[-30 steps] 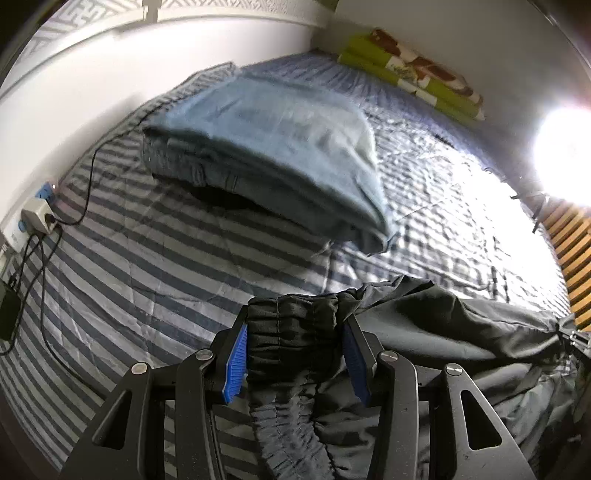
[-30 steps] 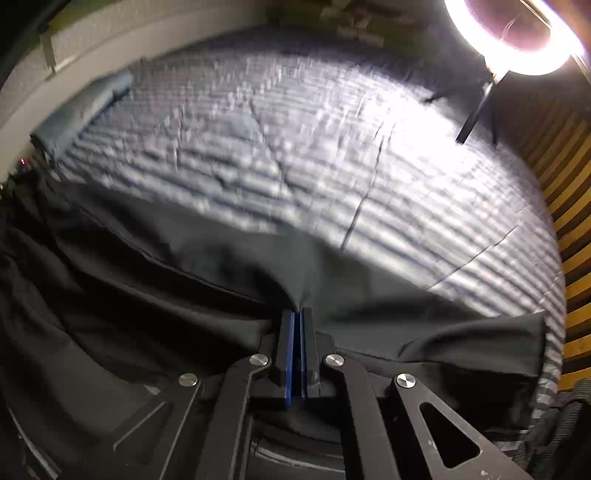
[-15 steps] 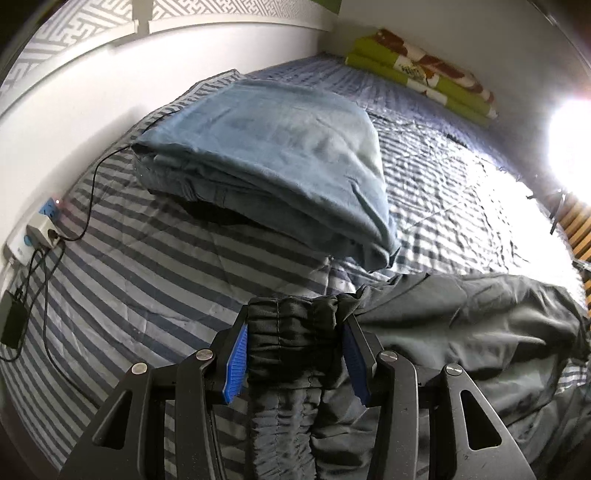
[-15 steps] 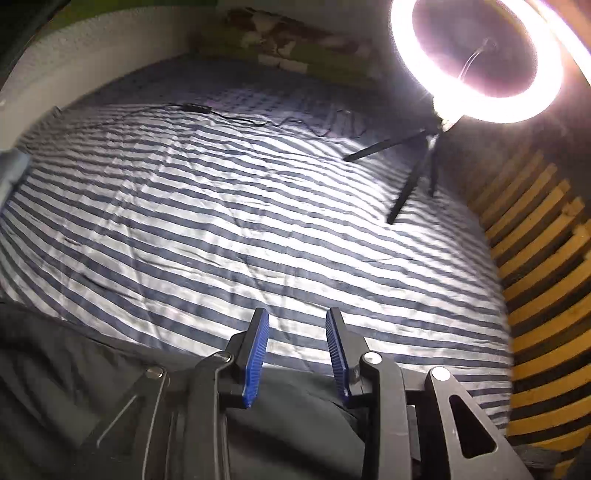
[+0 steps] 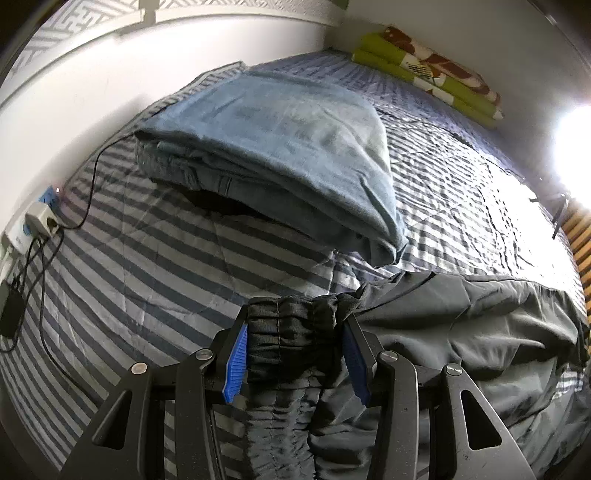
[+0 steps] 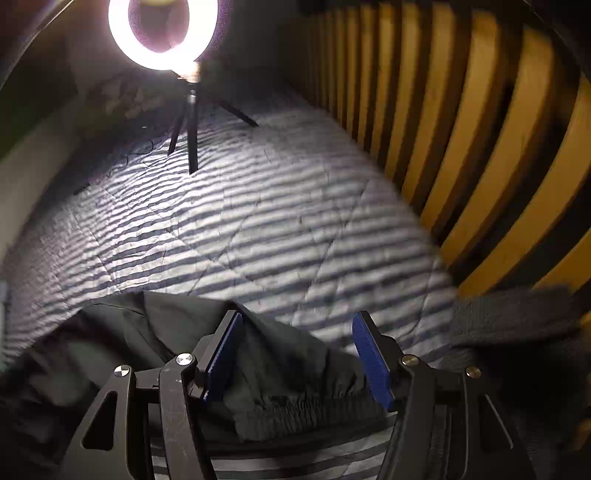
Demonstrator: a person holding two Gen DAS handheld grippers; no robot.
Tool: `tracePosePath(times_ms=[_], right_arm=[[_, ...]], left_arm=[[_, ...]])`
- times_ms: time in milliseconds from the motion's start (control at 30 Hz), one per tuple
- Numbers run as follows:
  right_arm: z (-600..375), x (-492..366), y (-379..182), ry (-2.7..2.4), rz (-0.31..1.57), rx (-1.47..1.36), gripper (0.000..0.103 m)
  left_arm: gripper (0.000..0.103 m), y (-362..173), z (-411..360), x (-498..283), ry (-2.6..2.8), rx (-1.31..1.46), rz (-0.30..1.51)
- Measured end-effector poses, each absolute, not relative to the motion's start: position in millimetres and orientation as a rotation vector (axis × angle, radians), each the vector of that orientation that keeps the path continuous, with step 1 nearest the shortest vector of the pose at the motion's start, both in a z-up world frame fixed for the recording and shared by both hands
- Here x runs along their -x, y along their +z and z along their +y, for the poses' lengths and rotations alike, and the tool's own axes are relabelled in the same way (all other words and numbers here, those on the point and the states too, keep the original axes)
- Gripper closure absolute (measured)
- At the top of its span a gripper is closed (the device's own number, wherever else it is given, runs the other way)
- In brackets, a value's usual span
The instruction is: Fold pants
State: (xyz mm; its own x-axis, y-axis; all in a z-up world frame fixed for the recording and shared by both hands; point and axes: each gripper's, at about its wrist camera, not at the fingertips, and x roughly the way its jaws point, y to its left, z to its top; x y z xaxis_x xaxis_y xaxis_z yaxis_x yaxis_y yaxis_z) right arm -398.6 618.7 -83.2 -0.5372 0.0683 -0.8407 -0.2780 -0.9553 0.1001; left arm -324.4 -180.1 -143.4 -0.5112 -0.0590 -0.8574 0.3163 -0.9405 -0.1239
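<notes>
Dark grey pants (image 5: 461, 332) lie crumpled on the striped bed sheet (image 5: 147, 266), spreading to the right in the left wrist view. My left gripper (image 5: 295, 321) is shut on their bunched elastic waistband (image 5: 291, 343), which fills the gap between the blue pads. In the right wrist view, another part of the pants (image 6: 155, 332) lies below my right gripper (image 6: 297, 325). That gripper stands wide open just above a gathered elastic edge (image 6: 306, 406), with nothing held between its fingers.
A folded blue garment stack (image 5: 288, 140) lies ahead of the left gripper, with green patterned bedding (image 5: 424, 77) by the far wall. A power strip with cables (image 5: 40, 218) is at the left. A ring light on a tripod (image 6: 164, 33), yellow slats (image 6: 461, 129) and dark knit cloth (image 6: 517, 317) flank the right.
My right gripper has let go of the pants, opened wide and swung right toward the yellow slats. The left gripper keeps its hold and has edged toward the blue stack.
</notes>
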Motion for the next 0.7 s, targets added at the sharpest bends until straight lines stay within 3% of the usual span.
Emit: tracePosePath(times_ms=[233,367,467,700], right_arm=[[604,383,-98,2.607,0.218,1.450,0.045],[606,339,-82,2.755,0.310,1.385,0.045],[590,328,-79,2.827,0.204,1.440,0.044],[544,349,-113,2.675,-0.290,1.645,0.045]], left_arm=[[0.054,-141,-179,324,-2.493,-1.429,0.382],[0.054,-145,-175,326,-2.482,-1.440,0.358],[0.054,-146,-174,327,-2.475,-1.445,0.358],[0.054,-146,-176,326,-2.467,-1.458,0.371]])
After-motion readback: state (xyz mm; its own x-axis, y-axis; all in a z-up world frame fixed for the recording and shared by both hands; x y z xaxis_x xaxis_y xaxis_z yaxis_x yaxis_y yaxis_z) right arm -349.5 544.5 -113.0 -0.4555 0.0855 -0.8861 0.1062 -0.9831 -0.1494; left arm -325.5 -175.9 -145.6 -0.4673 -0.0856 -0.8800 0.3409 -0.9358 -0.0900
